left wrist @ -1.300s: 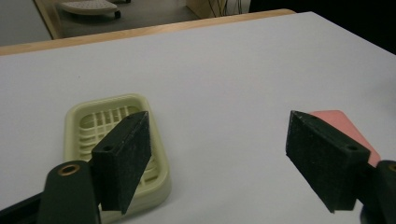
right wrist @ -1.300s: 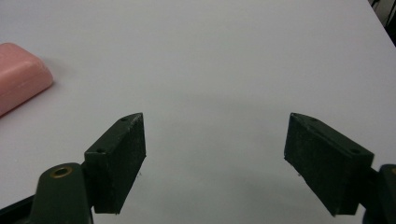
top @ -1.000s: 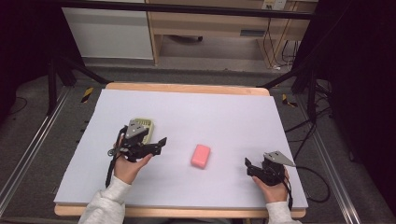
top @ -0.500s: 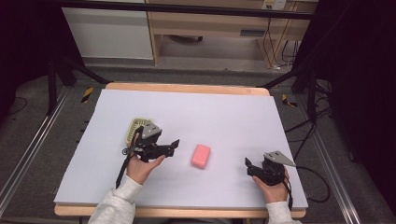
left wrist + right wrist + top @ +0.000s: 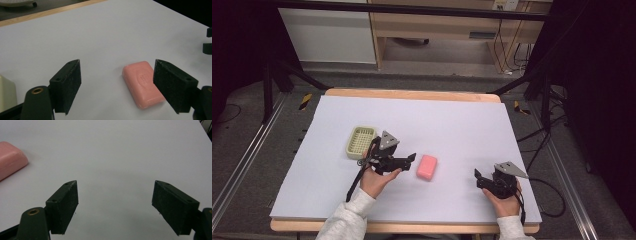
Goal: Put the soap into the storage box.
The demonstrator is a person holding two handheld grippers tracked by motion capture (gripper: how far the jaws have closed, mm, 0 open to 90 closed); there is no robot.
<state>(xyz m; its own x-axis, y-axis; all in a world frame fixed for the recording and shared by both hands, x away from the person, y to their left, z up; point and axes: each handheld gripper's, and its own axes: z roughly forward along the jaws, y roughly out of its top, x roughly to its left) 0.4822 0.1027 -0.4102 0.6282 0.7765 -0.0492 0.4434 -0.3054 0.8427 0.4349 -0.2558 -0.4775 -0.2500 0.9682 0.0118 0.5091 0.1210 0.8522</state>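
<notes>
So far nothing is picked up: your left gripper (image 5: 411, 158), jaws apart, sits just beside the pink soap (image 5: 427, 166) lying flat on the table (image 5: 462, 120). Right gripper (image 5: 477, 176), jaws apart, holds nothing.

At the bottom of the frame we see our right tool (image 5: 115, 205) with its two black jaws spread wide apart, nothing between them but the bare white worktop (image 5: 120, 152). At the upper left edge lies a pink soap bar (image 5: 10, 158), partly cut off by the frame.
</notes>
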